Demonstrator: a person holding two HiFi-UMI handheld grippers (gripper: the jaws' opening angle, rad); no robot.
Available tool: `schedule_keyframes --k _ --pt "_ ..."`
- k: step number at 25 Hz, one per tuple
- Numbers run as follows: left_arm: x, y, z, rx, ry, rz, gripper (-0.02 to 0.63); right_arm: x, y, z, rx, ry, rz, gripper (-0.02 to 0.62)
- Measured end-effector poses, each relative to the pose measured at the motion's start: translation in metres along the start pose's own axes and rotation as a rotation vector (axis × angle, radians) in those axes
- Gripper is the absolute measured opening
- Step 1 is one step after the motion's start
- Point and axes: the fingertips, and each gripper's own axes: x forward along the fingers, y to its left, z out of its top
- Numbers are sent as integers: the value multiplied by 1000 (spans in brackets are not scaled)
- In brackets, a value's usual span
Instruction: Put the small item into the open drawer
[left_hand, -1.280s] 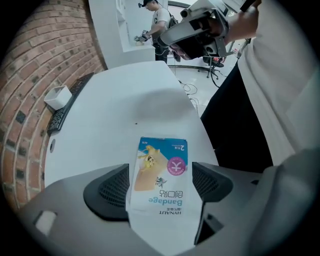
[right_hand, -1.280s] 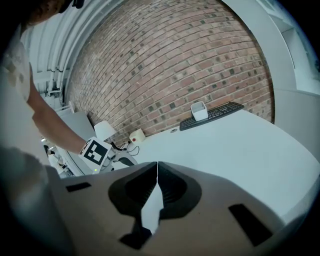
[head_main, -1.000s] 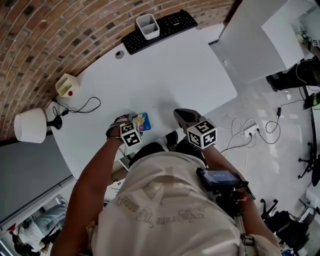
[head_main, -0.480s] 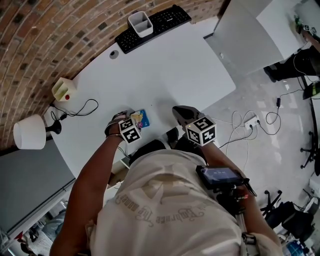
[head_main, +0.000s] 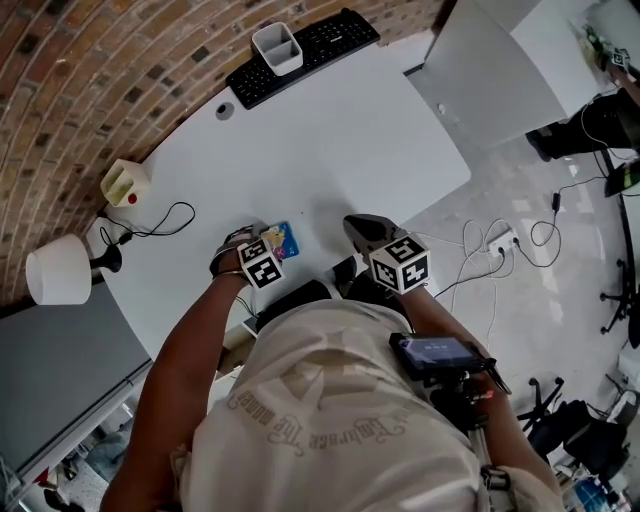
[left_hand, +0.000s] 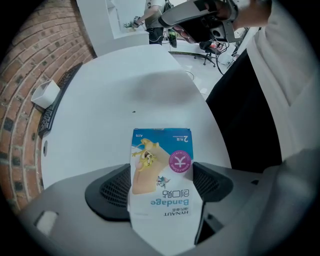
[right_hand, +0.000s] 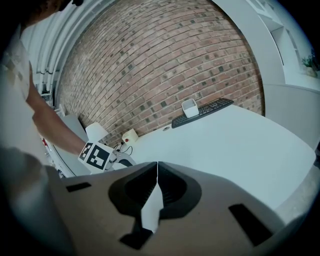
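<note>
A small blue and white bandage box (left_hand: 161, 165) is clamped between the jaws of my left gripper (left_hand: 161, 169), which is shut on its sides. In the head view the box (head_main: 282, 238) hangs just over the front part of the white desk (head_main: 330, 140), with the left gripper (head_main: 250, 245) beside it. My right gripper (head_main: 362, 230) hovers to its right near the desk's front edge. In the right gripper view the right gripper (right_hand: 157, 165) has its jaws pressed together with nothing between them. I cannot make out a drawer; the person's body hides the space under the desk.
A black keyboard (head_main: 310, 45) with a white pen holder (head_main: 278, 47) on it lies at the far edge. A cream box with a red button (head_main: 122, 182), a black cable (head_main: 165, 220) and a white lamp (head_main: 58, 270) sit left. Cables and a power strip (head_main: 497, 243) lie on the floor at the right.
Barely anything: the head view has drifted a little. The left gripper holds the bandage box at the same spot and the right gripper stays shut beside it.
</note>
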Motion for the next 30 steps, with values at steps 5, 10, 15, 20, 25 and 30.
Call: schedule_keyframes --k 5,10,15,20,25,30 --pt "-2 -4 -3 -79 -4 4 380 12 3 6 -27 24 44 6" --pt "-9 -7 -7 -165 -42 28 380 23 10 11 -56 44 82 6" --pt "-18 -13 -12 -316 -87 62 380 39 24 15 -110 91 166 6" --pt "-32 -27 -22 -416 -115 107 380 55 46 13 -166 141 252 6" --pt "-42 -46 -36 -507 -134 152 380 69 73 5 -212 180 337 6" --pt "-48 -63 -53 -592 -134 196 380 75 98 -6 -245 214 403 6"
